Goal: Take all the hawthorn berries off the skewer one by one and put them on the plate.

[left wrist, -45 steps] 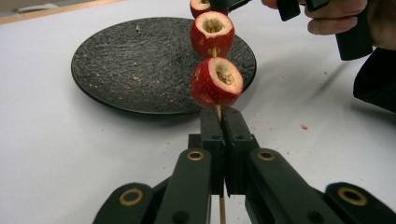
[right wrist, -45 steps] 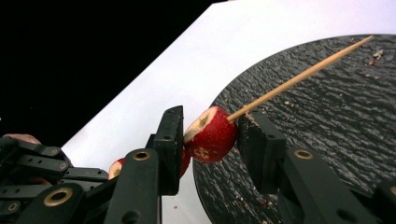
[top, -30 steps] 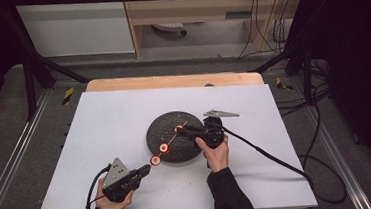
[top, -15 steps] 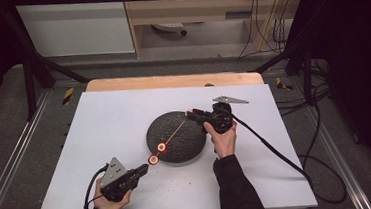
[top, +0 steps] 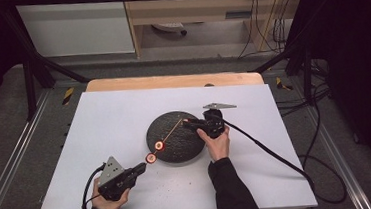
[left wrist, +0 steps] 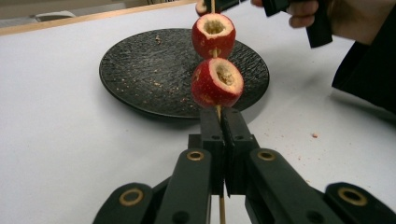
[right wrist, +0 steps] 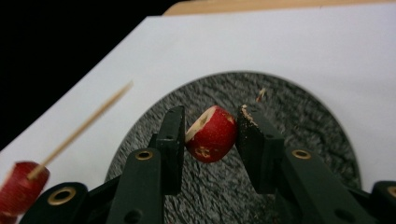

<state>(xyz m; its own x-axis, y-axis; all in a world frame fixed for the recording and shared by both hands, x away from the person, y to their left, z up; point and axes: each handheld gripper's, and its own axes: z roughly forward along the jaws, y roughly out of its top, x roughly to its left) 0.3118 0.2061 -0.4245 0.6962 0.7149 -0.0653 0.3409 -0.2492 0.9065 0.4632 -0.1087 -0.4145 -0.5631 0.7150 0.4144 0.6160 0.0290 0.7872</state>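
Fruit skewering over the plate
Left gripper [left wrist: 219, 122] fingers clamp the skewer [left wrist: 218, 111]; right gripper [right wrist: 210, 135] fingers grip a red fruit piece [right wrist: 211, 134] above the black plate [right wrist: 299, 112].

A thin skewer [top: 168, 134] with two red pieces [top: 159, 145] slants over the dark plate [top: 176, 135] between both tongs.

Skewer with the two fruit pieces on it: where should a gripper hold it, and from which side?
Grip the bare stick at the butt end of the skewer, below the lower fruit piece, coming in along its length from the near side. That is how the left gripper has it pinched, leaving the pointed end free, likely for more fruit.
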